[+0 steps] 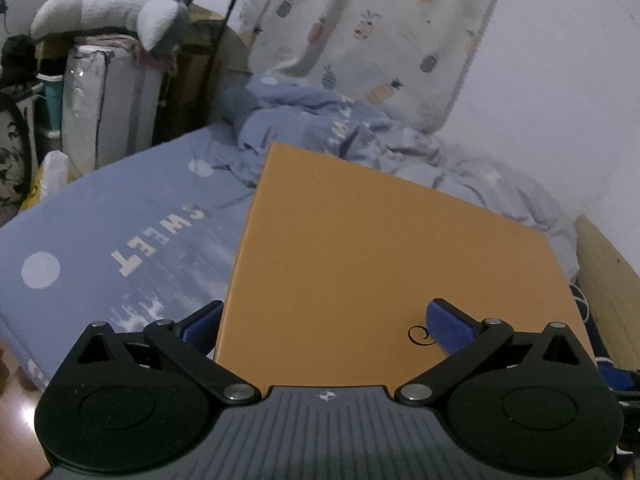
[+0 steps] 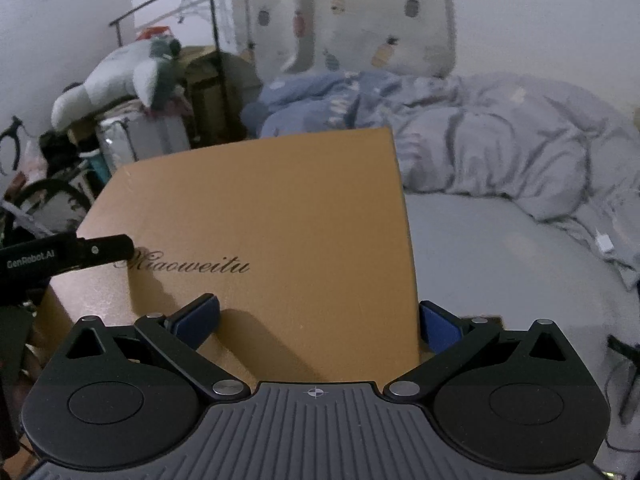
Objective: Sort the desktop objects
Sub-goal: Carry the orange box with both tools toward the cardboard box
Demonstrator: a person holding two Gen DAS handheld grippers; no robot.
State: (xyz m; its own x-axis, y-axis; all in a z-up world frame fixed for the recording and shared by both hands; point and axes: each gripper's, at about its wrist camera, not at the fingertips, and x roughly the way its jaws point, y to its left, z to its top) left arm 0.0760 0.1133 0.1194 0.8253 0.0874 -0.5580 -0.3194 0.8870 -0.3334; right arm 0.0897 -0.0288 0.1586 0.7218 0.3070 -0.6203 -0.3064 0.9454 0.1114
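Two handheld grippers are sharing one orange box above a bed. The left gripper (image 1: 328,326) is standing wide, its blue-padded fingers (image 1: 450,330) straddling the near-left corner of the orange box (image 1: 384,256): left finger dropping down outside the box's left side, right finger lying on top of the lid, over the start of the script logo. The right gripper (image 2: 318,320) is doing the mirror job at the near-right corner, also wide: left finger resting on the lid, right finger going down outside the right wall. Whether either pair is actually pinching the box is not clear.

The box is lying flat, lid up, approx. square, so no clear long axis. Its printed script, "Miaoweitu" (image 2: 188,266), is running left to right and reading upright from the grippers' side. In the right wrist view the left gripper's black arm (image 2: 60,258), marked "GenRobot.AI", is reaching in over the box's left edge.

Behind the box a blue bed sheet (image 1: 132,240) w/ "SWEET" lettering is stretching out, a rumpled blue-grey duvet (image 2: 500,140) heaped toward the wall. A pineapple-print cloth (image 1: 384,40) is hanging above; a grey-white plush toy (image 1: 120,8) is sitting on stacked storage at far left.
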